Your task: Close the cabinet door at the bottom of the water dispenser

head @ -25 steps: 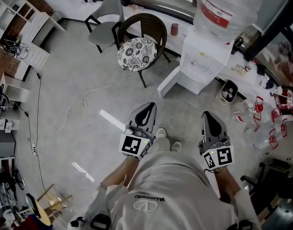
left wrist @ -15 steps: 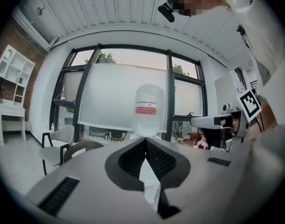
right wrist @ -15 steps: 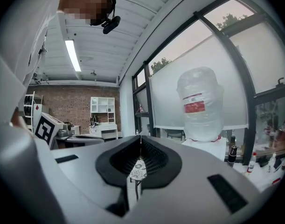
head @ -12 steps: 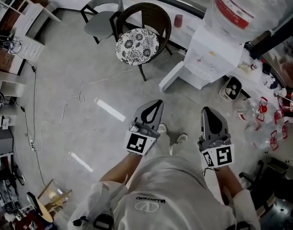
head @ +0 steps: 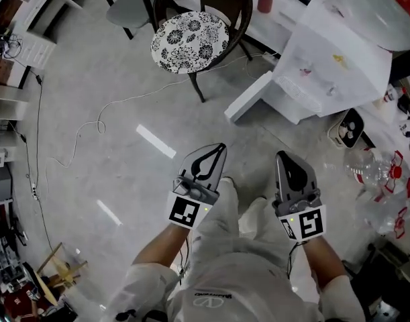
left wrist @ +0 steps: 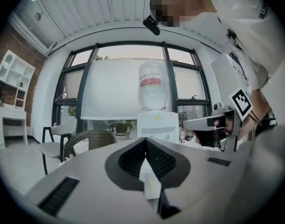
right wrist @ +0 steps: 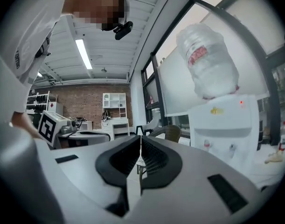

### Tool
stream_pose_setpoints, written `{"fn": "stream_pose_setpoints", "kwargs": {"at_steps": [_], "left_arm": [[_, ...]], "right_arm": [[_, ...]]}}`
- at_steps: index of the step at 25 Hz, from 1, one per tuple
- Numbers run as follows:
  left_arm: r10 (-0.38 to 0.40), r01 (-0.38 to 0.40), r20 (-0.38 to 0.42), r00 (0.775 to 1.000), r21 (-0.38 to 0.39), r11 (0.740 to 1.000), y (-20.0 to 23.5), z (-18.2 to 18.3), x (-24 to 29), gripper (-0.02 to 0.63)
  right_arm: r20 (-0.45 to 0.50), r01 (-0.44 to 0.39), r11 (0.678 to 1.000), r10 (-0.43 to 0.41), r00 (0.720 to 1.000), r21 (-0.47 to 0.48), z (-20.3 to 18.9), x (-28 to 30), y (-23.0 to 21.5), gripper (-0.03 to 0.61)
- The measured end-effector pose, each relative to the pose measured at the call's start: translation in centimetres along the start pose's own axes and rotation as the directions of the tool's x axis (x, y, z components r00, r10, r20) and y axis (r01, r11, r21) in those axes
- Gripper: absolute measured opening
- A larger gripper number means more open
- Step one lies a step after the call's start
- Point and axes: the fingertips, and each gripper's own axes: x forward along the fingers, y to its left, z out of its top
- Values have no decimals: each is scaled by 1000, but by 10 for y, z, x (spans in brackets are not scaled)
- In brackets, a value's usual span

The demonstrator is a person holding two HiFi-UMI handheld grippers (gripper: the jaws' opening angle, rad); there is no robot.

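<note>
The white water dispenser [head: 339, 66] stands at the upper right of the head view, its big clear bottle cut off by the frame's edge. Its bottom cabinet door [head: 248, 106] hangs open, a white slab jutting left over the floor. My left gripper [head: 218, 149] and right gripper [head: 282, 156] are side by side in front of the person, both shut and empty, a good way short of the door. In the left gripper view the dispenser [left wrist: 157, 125] lies straight ahead beyond the shut left gripper [left wrist: 145, 141]. In the right gripper view the dispenser [right wrist: 221, 125] lies right of the shut right gripper [right wrist: 140, 141].
A wicker chair with a floral cushion [head: 189, 40] stands left of the open door, a grey chair behind it. A white cable [head: 90, 129] trails over the floor at left. Clear plastic bottles [head: 372, 173] and a small appliance [head: 349, 129] lie right of the dispenser.
Both grippers have sunk together with the person's head. The dispenser and its open door now look larger and nearer in the head view. Both pairs of jaws stay shut.
</note>
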Motion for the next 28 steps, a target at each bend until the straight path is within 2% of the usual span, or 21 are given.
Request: {"fn": "stream_pose_setpoints", "kwargs": {"at_steps": [6,9,14,18,22,28], "left_arm": [[38,-38,-3,999,61,997,28,-147,35,8],[64,-65,11,998,33,997,39,-204,50,8],[70,-71,17,997,51,996,50,-284,74,8],[57,-58,17,998,62,996,56,-331,88,8],[32,-35,28,999,95,995,60,-360,98,12],[10,-15,42,999,102,995,70,-391,113,74]], "right_arm": [[19,-56,998,56,998,-10,-145,51,-12,18],[9,-66,998,66,998,7,-207,74,-15,18],[22,-100,994,99,995,39,-290,111,-20,18],[36,-120,992,118,992,43,-335,132,-22,18],[41,-128,991,127,991,34,-369,143,-25,19],[40,-121,993,121,992,4,-407,151,-29,20]]}}
